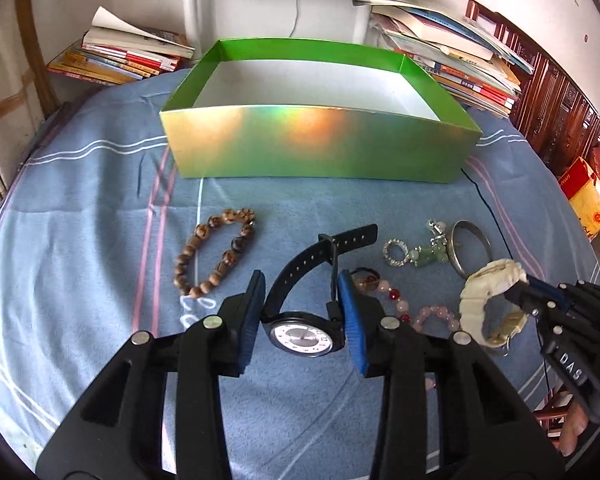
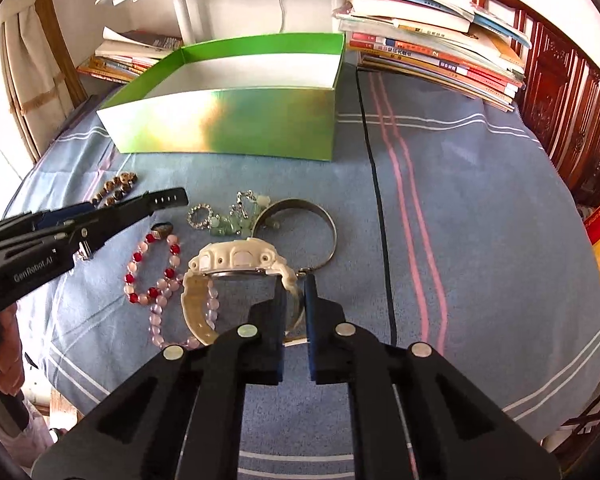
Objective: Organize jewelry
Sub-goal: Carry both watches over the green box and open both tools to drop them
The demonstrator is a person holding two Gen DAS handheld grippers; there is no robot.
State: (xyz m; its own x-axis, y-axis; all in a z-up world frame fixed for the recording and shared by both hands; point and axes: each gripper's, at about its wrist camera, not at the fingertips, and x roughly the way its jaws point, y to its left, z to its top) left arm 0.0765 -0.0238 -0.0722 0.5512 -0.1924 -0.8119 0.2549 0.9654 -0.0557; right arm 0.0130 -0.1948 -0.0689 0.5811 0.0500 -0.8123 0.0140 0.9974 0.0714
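Note:
My left gripper [image 1: 302,294] is shut on a black wristwatch [image 1: 306,332], its strap [image 1: 324,252] arching forward between the blue pads. My right gripper [image 2: 294,292] is shut on the strap of a white watch [image 2: 236,260], which also shows in the left wrist view [image 1: 488,292]. On the blue cloth lie a brown bead bracelet [image 1: 216,256], a pink and red bead bracelet [image 2: 152,272], a green charm keyring [image 2: 224,220] and a metal bangle [image 2: 300,220]. An open green box [image 1: 320,148] stands behind them, empty inside.
Stacks of books [image 1: 120,56] lie behind the box at left and at right [image 2: 432,52]. A white lamp post [image 1: 198,0] rises at the back. A dark wooden cabinet [image 2: 572,120] stands at right. A thin black cord [image 1: 484,200] runs across the cloth.

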